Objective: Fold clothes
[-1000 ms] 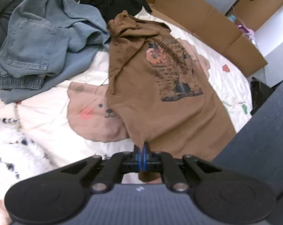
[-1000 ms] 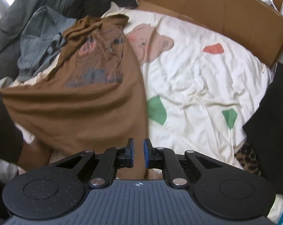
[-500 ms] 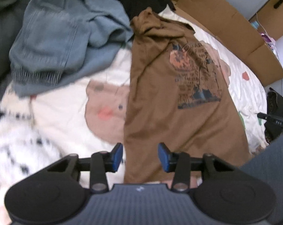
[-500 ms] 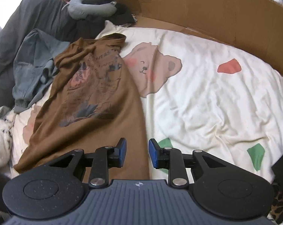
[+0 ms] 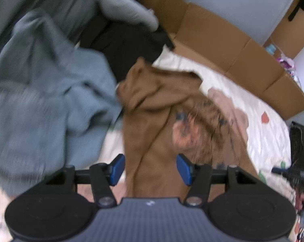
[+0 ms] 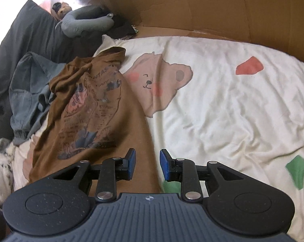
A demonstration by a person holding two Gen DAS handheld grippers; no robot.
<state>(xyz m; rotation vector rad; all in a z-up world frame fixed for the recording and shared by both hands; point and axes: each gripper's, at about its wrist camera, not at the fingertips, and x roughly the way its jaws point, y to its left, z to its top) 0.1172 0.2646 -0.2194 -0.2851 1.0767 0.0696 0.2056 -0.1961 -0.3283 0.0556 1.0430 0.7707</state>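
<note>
A brown printed T-shirt lies lengthwise on the white bed cover, its top end bunched toward the far side and its print facing up. My left gripper is open above the shirt's middle, with nothing between its blue pads. The left wrist view is blurred by motion. My right gripper is open too, hovering over the shirt's right edge near its lower end, holding nothing. The right gripper's tip shows at the far right of the left wrist view.
A blue-grey denim garment lies heaped left of the shirt. Dark clothes and a grey plush toy sit at the far end. Cardboard walls border the bed's far and right sides. A bear print marks the cover.
Both grippers, shut on the shirt's lower edge one second ago, have opened and let it drop flat. The left gripper has since moved forward along the shirt toward its bunched end.
</note>
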